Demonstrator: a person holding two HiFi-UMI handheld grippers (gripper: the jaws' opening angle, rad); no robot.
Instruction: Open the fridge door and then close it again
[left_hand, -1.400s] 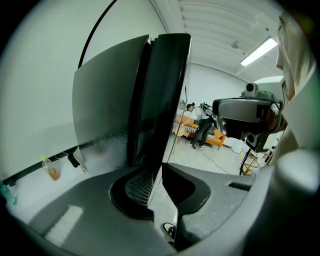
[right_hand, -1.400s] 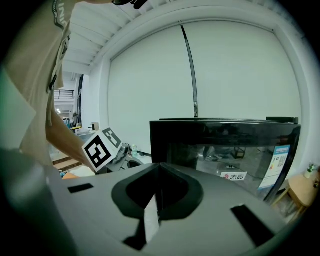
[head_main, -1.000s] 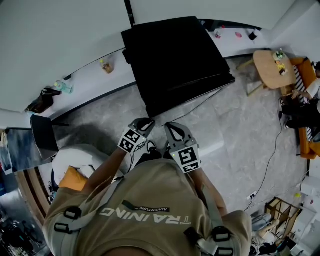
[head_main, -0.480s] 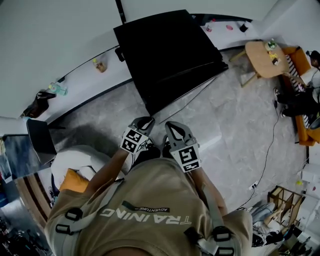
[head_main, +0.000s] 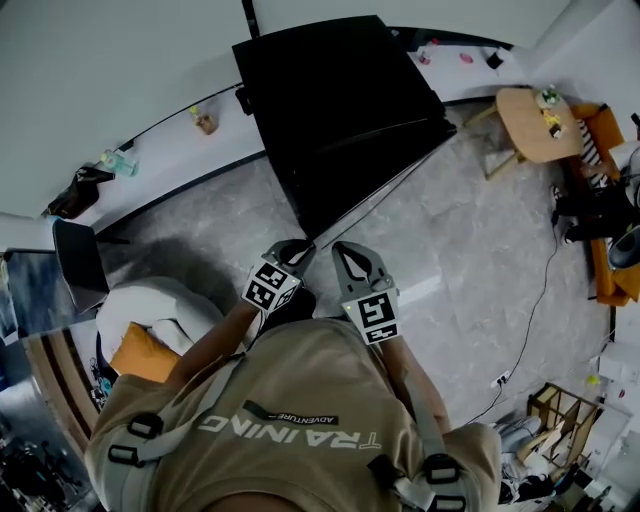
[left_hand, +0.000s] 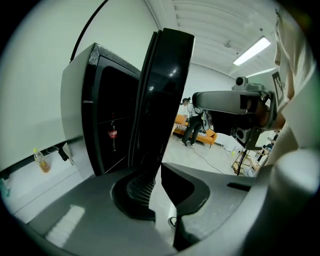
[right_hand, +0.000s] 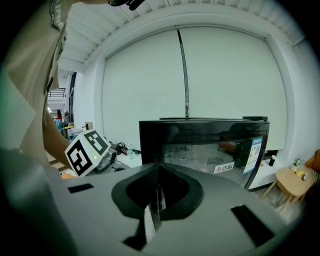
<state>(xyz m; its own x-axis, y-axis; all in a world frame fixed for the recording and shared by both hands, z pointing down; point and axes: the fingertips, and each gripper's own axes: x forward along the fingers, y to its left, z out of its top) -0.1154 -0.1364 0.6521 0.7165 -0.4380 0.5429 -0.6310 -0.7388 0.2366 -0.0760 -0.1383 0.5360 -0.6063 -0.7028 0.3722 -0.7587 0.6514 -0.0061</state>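
Fridge (head_main: 340, 100) stands straight ahead of both claws, well apart from them across the grey floor (head_main: 450, 250). It is black, and its door (left_hand: 162, 95) is swung partly out from the cabinet. Right claw (right_hand: 158, 166) is closed tip to tip with nothing in it. Left claw (left_hand: 160, 167) holds nothing either. Its tips seem to meet, though they blur into the dark door just beyond. Both claws are held side by side, close in front of the person's tan shirt (head_main: 290, 400).
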